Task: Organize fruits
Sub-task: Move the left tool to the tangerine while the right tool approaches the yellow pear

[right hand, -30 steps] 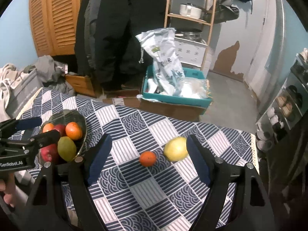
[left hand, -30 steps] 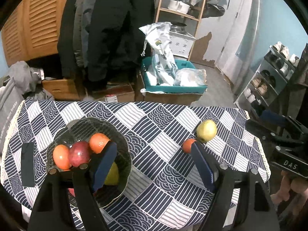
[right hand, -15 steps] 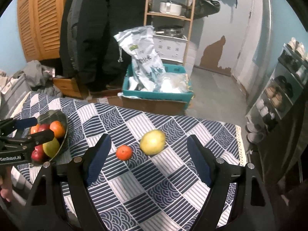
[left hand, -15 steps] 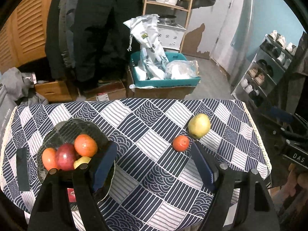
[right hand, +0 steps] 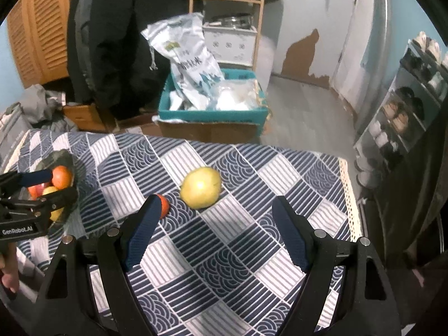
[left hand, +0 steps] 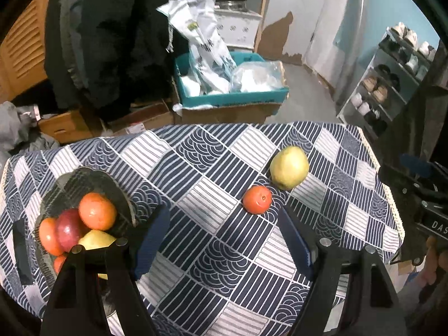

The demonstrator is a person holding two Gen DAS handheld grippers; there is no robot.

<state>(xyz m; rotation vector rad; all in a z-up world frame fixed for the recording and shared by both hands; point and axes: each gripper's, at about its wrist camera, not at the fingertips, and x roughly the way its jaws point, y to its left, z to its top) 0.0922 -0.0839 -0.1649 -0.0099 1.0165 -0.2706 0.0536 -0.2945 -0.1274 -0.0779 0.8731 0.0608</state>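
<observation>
A dark glass bowl (left hand: 67, 179) at the table's left holds several fruits: oranges, a red apple and a yellow one. It also shows in the right wrist view (right hand: 65, 158). A small orange (left hand: 257, 199) and a yellow-green pear (left hand: 289, 167) lie loose on the patterned tablecloth (left hand: 212, 196). My left gripper (left hand: 224, 238) is open and empty, above the cloth between bowl and orange. My right gripper (right hand: 215, 218) is open and empty, with the pear (right hand: 200, 187) just beyond its fingers and the orange (right hand: 163, 205) partly hidden behind its left finger.
Past the table's far edge a teal crate (left hand: 232, 99) with white bags sits on a cardboard box. Dark coats (left hand: 112, 33) hang at the back left. A shoe rack (left hand: 392, 84) stands at the right. A black strip (left hand: 21, 249) lies on the cloth left of the bowl.
Both grippers have moved: the left one has pulled back and risen away from the bowl, and the right one has shifted right, bringing the pear between its open fingers. No fruit has moved.
</observation>
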